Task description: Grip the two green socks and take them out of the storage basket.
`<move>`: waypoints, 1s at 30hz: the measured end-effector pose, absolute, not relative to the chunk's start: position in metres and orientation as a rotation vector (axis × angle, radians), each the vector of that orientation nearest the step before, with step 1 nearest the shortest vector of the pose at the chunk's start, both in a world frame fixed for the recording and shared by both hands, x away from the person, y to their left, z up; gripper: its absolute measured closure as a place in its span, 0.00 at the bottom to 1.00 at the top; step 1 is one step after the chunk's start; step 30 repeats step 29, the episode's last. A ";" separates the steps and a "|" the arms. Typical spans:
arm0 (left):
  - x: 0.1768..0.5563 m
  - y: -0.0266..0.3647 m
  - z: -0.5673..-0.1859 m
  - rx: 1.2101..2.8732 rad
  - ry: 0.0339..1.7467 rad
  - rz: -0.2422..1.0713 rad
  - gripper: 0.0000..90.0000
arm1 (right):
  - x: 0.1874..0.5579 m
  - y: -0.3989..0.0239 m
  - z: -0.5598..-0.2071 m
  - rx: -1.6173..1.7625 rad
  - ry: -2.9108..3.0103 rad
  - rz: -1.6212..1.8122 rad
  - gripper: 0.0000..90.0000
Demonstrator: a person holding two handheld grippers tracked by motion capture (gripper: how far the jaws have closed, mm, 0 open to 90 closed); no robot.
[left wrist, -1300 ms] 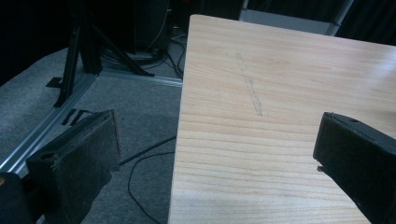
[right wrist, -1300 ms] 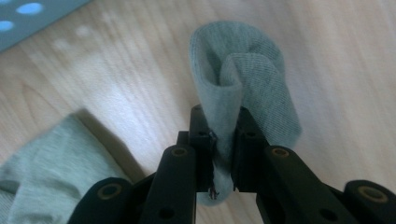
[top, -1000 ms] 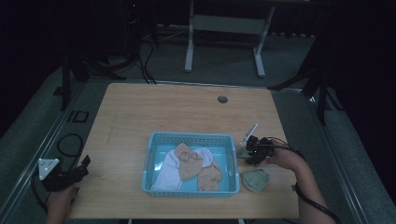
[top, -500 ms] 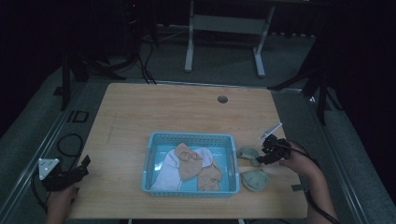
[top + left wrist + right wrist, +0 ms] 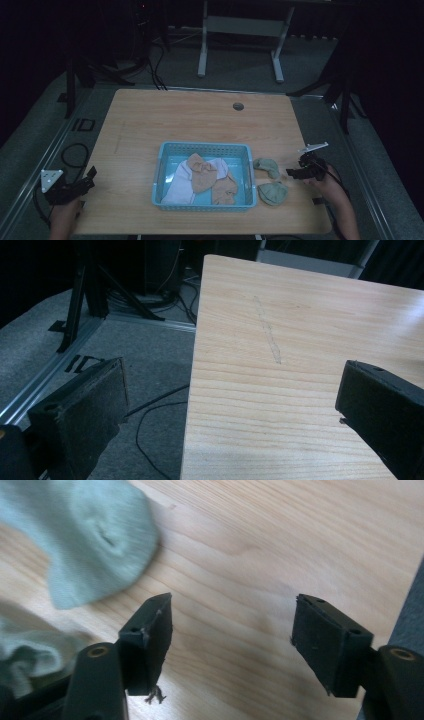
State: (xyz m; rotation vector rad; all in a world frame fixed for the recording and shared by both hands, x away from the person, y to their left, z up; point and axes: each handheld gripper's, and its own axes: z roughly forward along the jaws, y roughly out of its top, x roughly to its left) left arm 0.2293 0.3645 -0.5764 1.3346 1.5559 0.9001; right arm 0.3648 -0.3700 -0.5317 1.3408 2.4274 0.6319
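Note:
A blue basket (image 5: 165, 150) in the middle of the wooden table (image 5: 190, 120) holds a white cloth (image 5: 177, 182) and tan socks (image 5: 200, 172). Two pale green socks lie right of the basket: one (image 5: 267, 166) nearer the back, one (image 5: 272, 192) nearer the front. My right gripper (image 5: 294, 172) hovers open just right of them, nothing between its jaws. In the right gripper view, a green sock (image 5: 95, 535) lies ahead and left of the right gripper (image 5: 232, 620), and another (image 5: 25, 650) at the left edge. My left gripper (image 5: 87, 177) rests open at the table's front left corner.
The left gripper view has the left gripper (image 5: 230, 395) straddling the table's left edge (image 5: 192, 390), with grey floor (image 5: 145, 355) and cables below. A round cable hole (image 5: 238, 106) sits near the table's back edge. A metal stand (image 5: 240, 30) is behind the table.
My right gripper moved right and away from the basket, leaving a second green sock on the table behind the first. The left gripper has stayed put.

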 end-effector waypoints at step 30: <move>0.229 0.364 -0.576 1.339 1.549 0.903 0.01 | 0.297 -0.414 -0.564 1.566 1.767 0.961 0.11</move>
